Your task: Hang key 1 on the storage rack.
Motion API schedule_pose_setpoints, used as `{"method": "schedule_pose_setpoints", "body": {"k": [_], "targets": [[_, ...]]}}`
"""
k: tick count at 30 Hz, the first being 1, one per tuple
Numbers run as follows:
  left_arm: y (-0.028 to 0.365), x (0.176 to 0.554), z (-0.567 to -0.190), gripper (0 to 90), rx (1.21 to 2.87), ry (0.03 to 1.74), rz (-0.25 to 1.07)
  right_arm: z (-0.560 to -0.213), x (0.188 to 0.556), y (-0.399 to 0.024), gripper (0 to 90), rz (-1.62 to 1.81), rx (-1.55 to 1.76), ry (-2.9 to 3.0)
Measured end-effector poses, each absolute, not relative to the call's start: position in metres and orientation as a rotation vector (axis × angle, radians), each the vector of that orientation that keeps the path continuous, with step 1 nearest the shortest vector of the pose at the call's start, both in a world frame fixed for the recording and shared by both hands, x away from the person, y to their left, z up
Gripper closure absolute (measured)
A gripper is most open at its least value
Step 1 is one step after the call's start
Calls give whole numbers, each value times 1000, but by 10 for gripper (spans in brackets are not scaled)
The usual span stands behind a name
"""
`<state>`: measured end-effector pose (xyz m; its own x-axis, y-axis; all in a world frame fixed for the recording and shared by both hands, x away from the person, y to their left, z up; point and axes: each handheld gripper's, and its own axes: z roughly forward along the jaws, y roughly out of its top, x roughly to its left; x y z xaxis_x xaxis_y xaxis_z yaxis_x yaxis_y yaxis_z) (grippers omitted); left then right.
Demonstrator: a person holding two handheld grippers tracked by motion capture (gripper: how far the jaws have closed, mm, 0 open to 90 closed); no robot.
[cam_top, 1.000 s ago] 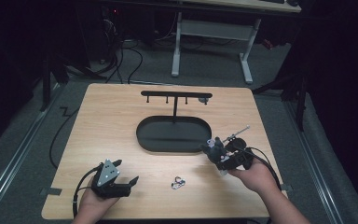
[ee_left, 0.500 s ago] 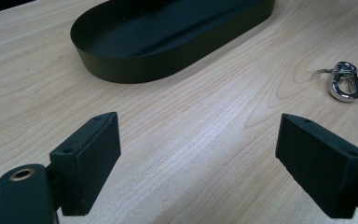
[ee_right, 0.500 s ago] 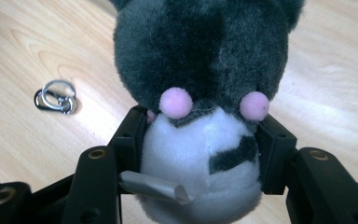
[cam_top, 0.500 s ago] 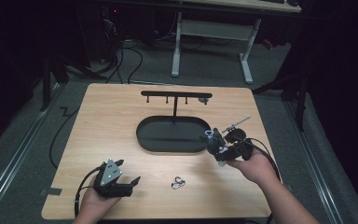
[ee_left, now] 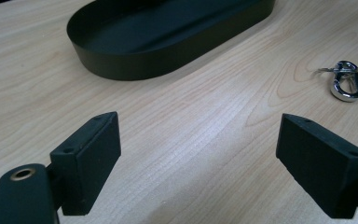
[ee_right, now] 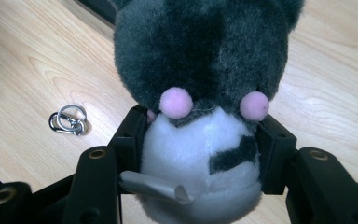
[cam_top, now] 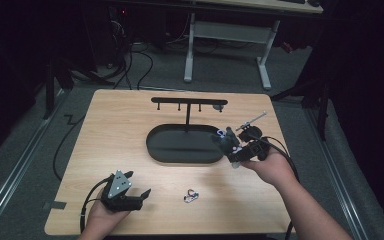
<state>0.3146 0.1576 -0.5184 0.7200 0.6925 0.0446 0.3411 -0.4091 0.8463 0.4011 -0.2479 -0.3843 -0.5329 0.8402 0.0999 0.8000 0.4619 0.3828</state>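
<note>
A small grey and white plush toy (ee_right: pixel 200 84) with two pink pompoms sits squeezed between the jaws of my right gripper (ee_right: pixel 200 154), which is shut on it. In the high view that right gripper (cam_top: pixel 226 143) holds the plush toy (cam_top: pixel 224 139) above the right end of the black oval tray (cam_top: pixel 180 150). My left gripper (cam_top: pixel 141 196) rests near the table's front left, jaws wide open and bare; in its own view the left gripper (ee_left: pixel 200 163) faces the tray (ee_left: pixel 135 56). A silver key clip (cam_top: pixel 192 196) lies on the wood between the hands, key clip (ee_left: pixel 346 81) and key clip (ee_right: pixel 68 120).
A black T-shaped hanger stand (cam_top: pixel 189 103) with small hooks rises from the tray's far side. The wooden table (cam_top: pixel 115 125) has bare wood left of the tray. Cables (cam_top: pixel 67 145) hang off the left edge. A white desk frame (cam_top: pixel 225 30) stands on the floor beyond.
My right gripper has lifted with the plush toy and moved up and away from the front edge, toward the tray's right end. The left gripper and the key clip have stayed put.
</note>
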Motion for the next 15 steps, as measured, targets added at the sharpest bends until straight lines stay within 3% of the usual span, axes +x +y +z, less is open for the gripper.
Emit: {"method": "schedule_pose_setpoints", "body": {"k": [15], "targets": [[164,308,-513,144,2006,796,522,-331,418,-251,472,675,1436,2489]]}}
